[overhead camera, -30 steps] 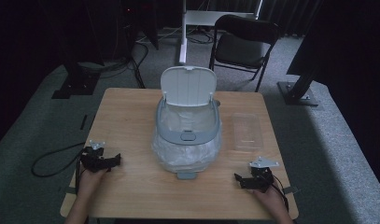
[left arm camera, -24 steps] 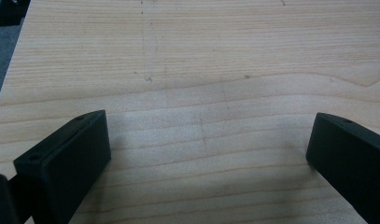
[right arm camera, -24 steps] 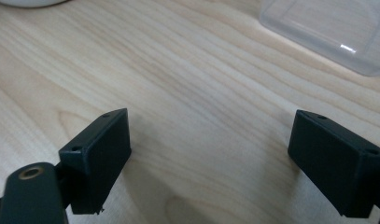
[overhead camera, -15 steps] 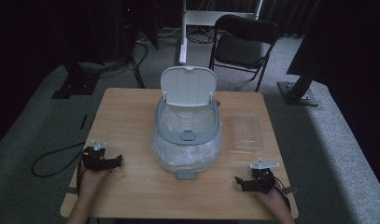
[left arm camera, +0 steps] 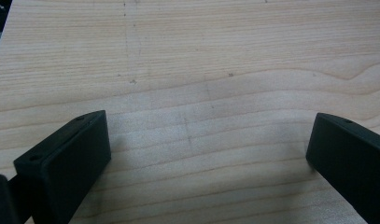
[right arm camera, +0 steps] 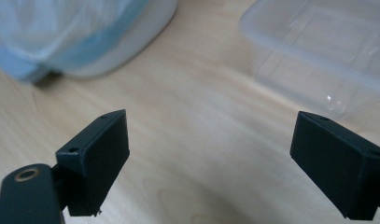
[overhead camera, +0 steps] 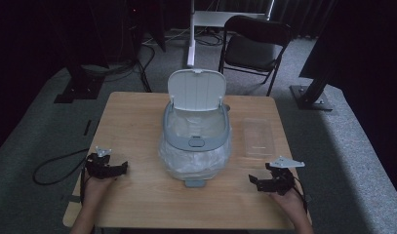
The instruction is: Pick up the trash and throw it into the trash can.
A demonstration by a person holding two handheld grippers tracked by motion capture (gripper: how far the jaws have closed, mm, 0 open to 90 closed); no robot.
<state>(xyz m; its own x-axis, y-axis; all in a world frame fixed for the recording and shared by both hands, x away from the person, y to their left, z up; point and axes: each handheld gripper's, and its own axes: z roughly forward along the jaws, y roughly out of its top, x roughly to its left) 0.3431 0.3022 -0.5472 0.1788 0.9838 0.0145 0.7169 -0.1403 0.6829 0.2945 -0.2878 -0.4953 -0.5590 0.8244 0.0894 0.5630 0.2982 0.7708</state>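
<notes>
A grey and white bin [overhead camera: 196, 139] with its lid raised and a clear bag lining stands in the middle of the wooden table [overhead camera: 137, 117]. My left gripper [overhead camera: 119, 169] rests low at the table's front left, open, with bare wood [left arm camera: 201, 84] between its jaws. At the front right my right gripper [overhead camera: 254, 180] is open too. Between its jaws I see bare table, with the bin's base [right arm camera: 80, 37] at upper left and a clear plastic box [right arm camera: 318, 51] at upper right.
The clear plastic box [overhead camera: 258, 136] lies right of the bin. A black folding chair [overhead camera: 254, 46] and a white stand [overhead camera: 191, 34] are behind the table. A cable [overhead camera: 54, 168] trails off the left edge to the floor.
Both grippers have drifted slightly toward the front edge of the table. The bin and the box have stayed put.
</notes>
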